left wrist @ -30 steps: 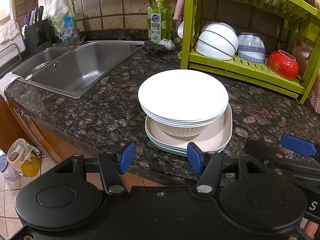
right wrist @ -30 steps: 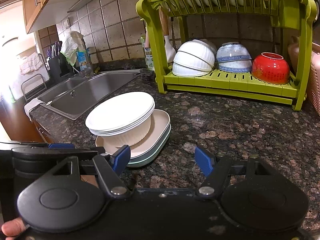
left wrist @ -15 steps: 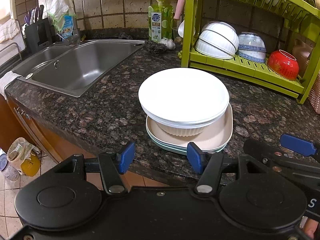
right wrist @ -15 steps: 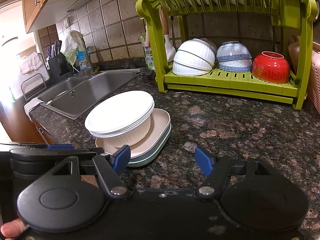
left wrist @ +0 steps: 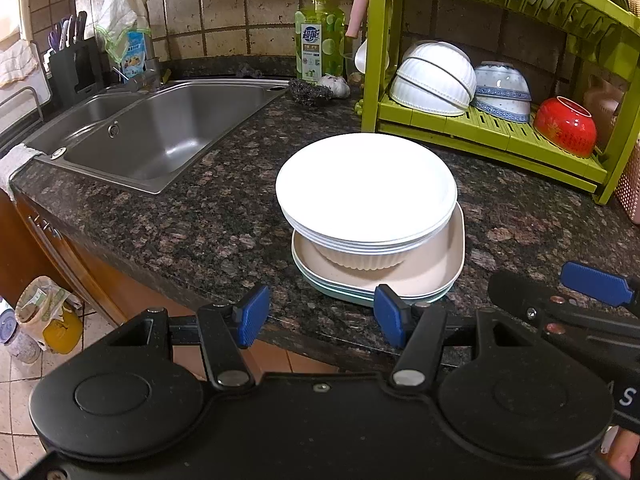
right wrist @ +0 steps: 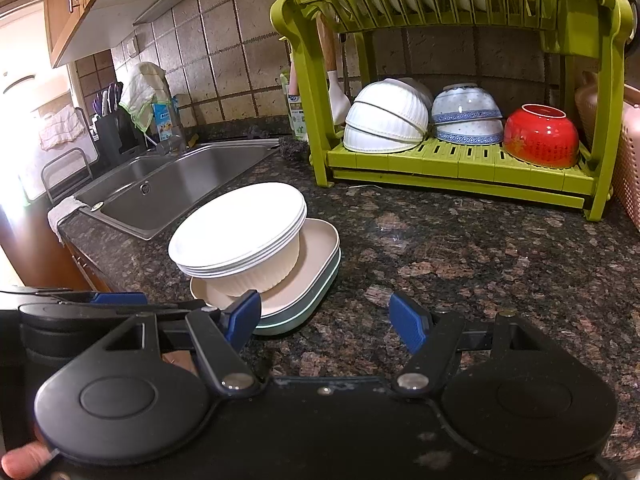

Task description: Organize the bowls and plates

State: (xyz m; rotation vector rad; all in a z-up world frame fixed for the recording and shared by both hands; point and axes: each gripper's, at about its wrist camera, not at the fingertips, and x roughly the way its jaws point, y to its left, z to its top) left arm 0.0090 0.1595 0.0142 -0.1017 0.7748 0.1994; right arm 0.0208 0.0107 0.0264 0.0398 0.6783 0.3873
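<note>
nothing much had shifted since a second before: my left gripper and right gripper hung spread and empty before the white plates, stacked on a ribbed bowl and square plates on the surface. the green rack held bowls; sorting the stack looked unsettled.

The bench looks like polished speckled stone. The sink is brushed metal. The dish rack is glossy green plastic, the white plates smooth and matt, the red bowl glazed.
</note>
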